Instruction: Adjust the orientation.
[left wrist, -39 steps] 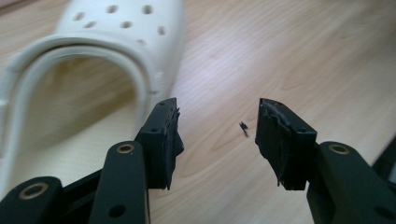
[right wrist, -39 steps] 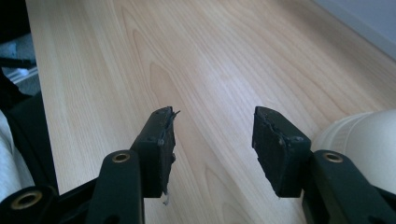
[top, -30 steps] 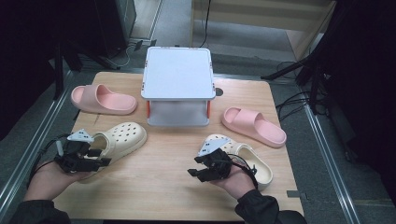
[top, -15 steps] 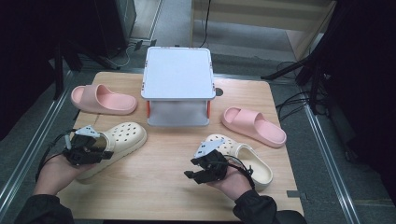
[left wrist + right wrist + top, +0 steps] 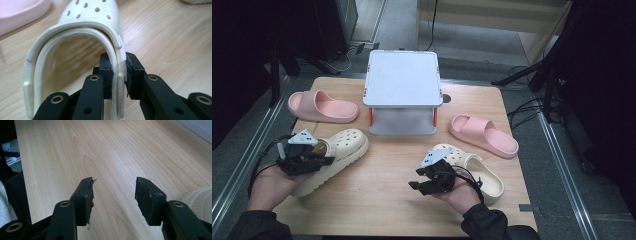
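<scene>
I start with the tabletop (image 5: pixel 392 200), a wooden one, with a grey two-level shoe rack (image 5: pixel 401 80) at its far middle. A pink slide (image 5: pixel 322 106) lies to the left of the rack and a second pink slide (image 5: pixel 483 135) lies to the right.

The thing I am working on is the left cream clog (image 5: pixel 334 157), a foam shoe with holes over the toe, lying on the near left part of the tabletop with its toe toward the rack. I judge it light and a little springy. The side wall is thin and will bend under pressure, so the shoe may hang and swing when it is lifted from one side only. The surface looks matte, so I do not expect much slipping.

My left hand-held gripper (image 5: pixel 119 75) has just been closing, and now it pinches the clog's side rim together with the folded heel strap, one pad inside and one outside. This double edge is the stiffest place to hold, I think.

The other cream clog (image 5: pixel 472 170) lies near right. My right hand-held gripper (image 5: pixel 113 195) is beside it, spread, with nothing between the pads.
</scene>
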A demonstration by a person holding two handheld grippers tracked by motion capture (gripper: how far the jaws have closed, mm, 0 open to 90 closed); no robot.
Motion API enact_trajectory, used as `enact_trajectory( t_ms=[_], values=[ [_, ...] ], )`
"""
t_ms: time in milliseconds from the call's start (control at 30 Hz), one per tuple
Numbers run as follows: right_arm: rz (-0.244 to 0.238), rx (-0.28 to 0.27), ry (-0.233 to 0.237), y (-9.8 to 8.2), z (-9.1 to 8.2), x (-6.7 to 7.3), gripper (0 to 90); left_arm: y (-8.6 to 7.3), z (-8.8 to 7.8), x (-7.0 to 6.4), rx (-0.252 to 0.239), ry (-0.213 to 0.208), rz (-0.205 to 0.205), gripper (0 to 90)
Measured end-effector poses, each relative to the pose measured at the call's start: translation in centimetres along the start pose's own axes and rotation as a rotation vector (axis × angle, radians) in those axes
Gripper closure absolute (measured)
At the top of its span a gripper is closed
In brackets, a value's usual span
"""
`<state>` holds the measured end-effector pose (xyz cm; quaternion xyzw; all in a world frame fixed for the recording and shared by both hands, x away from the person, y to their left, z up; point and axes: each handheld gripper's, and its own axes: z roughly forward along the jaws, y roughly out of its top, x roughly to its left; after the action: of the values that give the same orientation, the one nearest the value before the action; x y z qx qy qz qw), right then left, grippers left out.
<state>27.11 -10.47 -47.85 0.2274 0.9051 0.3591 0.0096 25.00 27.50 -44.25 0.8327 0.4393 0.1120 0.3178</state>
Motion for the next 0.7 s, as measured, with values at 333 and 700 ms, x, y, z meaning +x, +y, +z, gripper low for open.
enact_trajectory(
  t_ms=[333,700],
  values=[
    [0.014,-0.032,-0.017,0.0,-0.4,-0.5,49.8,1.9,2.0,-4.0,-0.020,-0.098,0.043,77.2],
    [0.017,-0.061,-0.049,-0.3,-0.4,-0.4,49.9,3.7,5.3,-7.5,-0.003,-0.095,0.099,77.0]
  ],
)
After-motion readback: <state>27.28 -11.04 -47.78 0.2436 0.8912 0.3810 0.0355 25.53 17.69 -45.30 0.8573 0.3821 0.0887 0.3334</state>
